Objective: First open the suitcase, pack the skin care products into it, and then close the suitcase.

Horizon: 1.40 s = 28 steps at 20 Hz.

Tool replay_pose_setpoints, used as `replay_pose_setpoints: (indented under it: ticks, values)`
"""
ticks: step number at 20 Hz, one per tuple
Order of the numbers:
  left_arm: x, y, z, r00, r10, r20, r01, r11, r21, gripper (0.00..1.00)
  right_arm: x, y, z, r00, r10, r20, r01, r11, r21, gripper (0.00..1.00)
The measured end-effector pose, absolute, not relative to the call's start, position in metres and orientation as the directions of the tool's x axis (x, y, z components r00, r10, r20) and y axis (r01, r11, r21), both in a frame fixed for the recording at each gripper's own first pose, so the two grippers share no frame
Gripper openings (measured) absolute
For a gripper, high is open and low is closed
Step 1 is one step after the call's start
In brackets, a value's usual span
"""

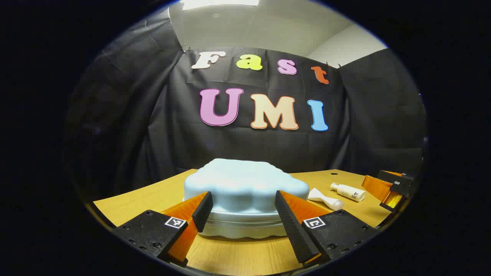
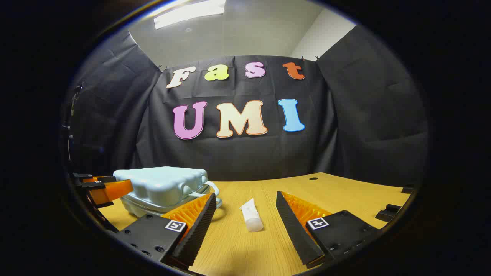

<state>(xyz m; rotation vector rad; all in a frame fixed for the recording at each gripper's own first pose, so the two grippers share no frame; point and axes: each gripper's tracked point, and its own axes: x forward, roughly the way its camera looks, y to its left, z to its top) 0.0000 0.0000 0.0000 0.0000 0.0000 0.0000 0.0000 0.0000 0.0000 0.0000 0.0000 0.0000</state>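
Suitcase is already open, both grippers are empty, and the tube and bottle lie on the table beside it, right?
Not quite: the suitcase is closed, as the left gripper view shows. Both the left gripper and right gripper are empty, and the tube and bottle lie beside it on the table.
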Motion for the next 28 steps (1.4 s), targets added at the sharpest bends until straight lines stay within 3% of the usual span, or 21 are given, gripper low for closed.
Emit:
replay_pose_setpoints:
  ticks: [28]
  values:
    - [-0.005,0.002,0.011,1.000,0.001,0.012,-0.002,1.000,0.015,0.95,-0.004,-0.005,0.000,1.000,-0.006,-0.007,0.006,1.000,0.009,0.98]
